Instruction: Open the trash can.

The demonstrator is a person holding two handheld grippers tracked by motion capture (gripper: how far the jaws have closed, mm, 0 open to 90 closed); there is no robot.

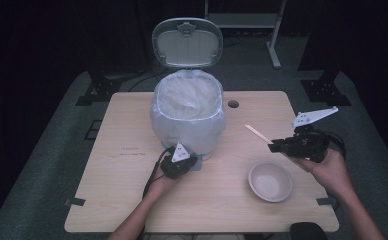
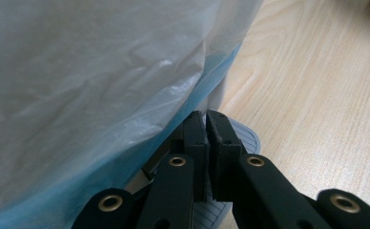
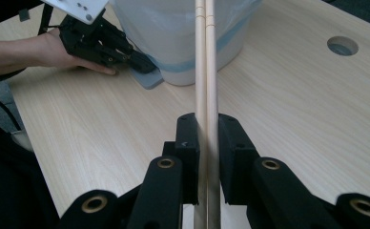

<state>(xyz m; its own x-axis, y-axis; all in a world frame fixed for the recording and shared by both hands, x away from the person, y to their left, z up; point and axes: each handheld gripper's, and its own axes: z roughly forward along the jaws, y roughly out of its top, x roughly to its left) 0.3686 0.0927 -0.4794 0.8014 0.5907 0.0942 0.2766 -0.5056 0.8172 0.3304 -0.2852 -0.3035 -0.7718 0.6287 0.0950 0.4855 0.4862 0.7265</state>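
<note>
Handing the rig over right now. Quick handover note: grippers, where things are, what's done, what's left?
Left gripper: shut, tips down on the pedal at the foot of the bin; lid is up.
Right gripper: shut on a pair of chopsticks, held in the air right of the bin and pointing toward it.
Bowl: on the table, front right, looks empty.
Done: bin opened, chopsticks picked up.
Left, probably: drop the chopsticks into the bag-lined bin, then let go of the pedal.
</note>
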